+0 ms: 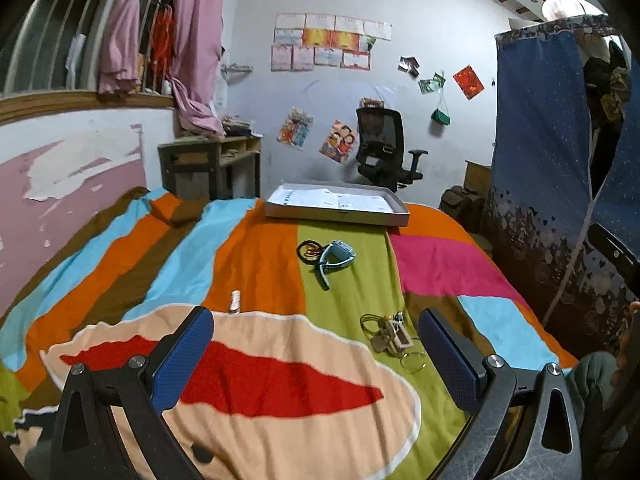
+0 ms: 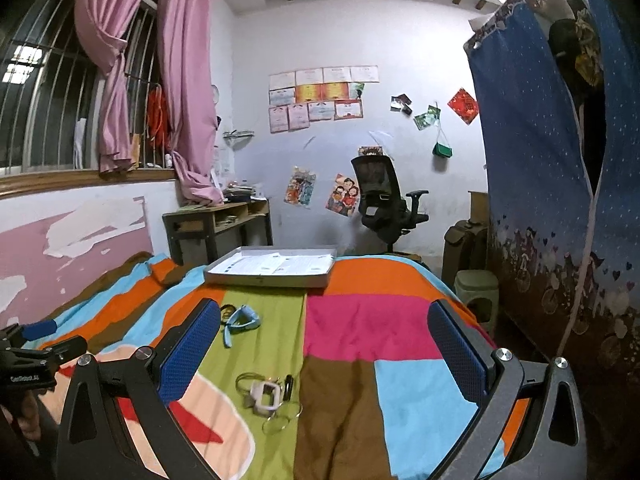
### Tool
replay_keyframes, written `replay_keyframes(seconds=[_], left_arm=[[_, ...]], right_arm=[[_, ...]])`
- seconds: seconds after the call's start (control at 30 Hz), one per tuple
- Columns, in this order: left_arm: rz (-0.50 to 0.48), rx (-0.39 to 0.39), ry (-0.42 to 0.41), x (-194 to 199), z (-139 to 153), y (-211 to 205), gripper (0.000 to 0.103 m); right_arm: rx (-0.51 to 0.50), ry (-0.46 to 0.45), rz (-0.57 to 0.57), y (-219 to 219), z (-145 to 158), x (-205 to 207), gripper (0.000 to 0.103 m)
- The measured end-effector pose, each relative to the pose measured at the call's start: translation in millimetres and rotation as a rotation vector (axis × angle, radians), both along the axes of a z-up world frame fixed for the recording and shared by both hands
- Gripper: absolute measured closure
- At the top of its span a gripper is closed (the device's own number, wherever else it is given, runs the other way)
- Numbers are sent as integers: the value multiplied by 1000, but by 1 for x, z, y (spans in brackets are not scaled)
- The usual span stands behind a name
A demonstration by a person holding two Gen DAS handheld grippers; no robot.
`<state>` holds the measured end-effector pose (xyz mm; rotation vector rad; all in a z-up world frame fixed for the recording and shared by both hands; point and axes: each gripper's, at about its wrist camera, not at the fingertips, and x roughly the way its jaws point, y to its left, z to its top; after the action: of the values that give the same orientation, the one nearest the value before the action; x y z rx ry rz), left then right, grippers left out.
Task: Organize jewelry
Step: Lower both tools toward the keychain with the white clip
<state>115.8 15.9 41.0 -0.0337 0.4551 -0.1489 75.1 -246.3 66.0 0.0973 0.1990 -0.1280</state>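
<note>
A pile of jewelry with thin rings and a white square piece (image 1: 390, 336) (image 2: 266, 396) lies on the green stripe of the bedspread. Farther back lie a light-blue band with dark hoops (image 1: 328, 256) (image 2: 238, 318) and, to the left, a small pale beaded piece (image 1: 236, 302). A shallow grey box lid (image 1: 338, 204) (image 2: 272, 266) sits at the bed's far end. My left gripper (image 1: 316, 356) is open and empty, with the pile just inside its right finger. My right gripper (image 2: 322, 352) is open and empty above the bed, the pile low between its fingers.
The striped bedspread (image 1: 256, 256) covers the whole bed. A wooden desk (image 1: 212, 160) stands behind at the left, an office chair (image 1: 384, 148) against the back wall, a blue curtain (image 1: 540, 160) to the right. The left gripper's tip (image 2: 38, 330) shows at the right wrist view's left edge.
</note>
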Motion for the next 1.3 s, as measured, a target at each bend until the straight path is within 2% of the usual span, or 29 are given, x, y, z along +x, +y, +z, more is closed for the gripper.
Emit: replay_keyframes(seconds=[0.23, 0.4, 0.47, 0.53, 0.6, 0.63, 0.67, 0.73, 0.83, 1.03, 1.1, 1.3], left_arm=[[-24, -48, 97, 66, -19, -8, 0], [-52, -89, 181, 114, -46, -17, 0], [-71, -90, 210, 132, -58, -23, 5], [-92, -95, 244, 146, -70, -28, 17], [-124, -117, 285, 159, -85, -32, 24], [-141, -128, 305, 165, -93, -35, 29], [-152, -132, 318, 169, -98, -37, 32], [-184, -127, 358, 179, -112, -42, 41], [-227, -110, 406, 188, -130, -50, 54], [-318, -108, 480, 205, -153, -67, 73], [-339, -119, 507, 213, -158, -74, 77], [-344, -171, 615, 234, -177, -77, 77]], right_arm=[[62, 82, 28, -12, -16, 68, 1], [120, 180, 94, -17, -47, 118, 1], [147, 230, 121, -20, -66, 139, 1], [173, 282, 148, -17, -85, 161, 3], [185, 314, 170, -20, -102, 171, 13], [191, 339, 178, -18, -111, 178, 23], [202, 369, 188, -17, -122, 186, 28], [243, 428, 219, -16, -140, 198, 33], [284, 519, 261, -11, -167, 214, 48], [288, 682, 351, 18, -214, 241, 70], [279, 728, 374, 24, -225, 242, 72], [308, 819, 384, 31, -246, 247, 72]])
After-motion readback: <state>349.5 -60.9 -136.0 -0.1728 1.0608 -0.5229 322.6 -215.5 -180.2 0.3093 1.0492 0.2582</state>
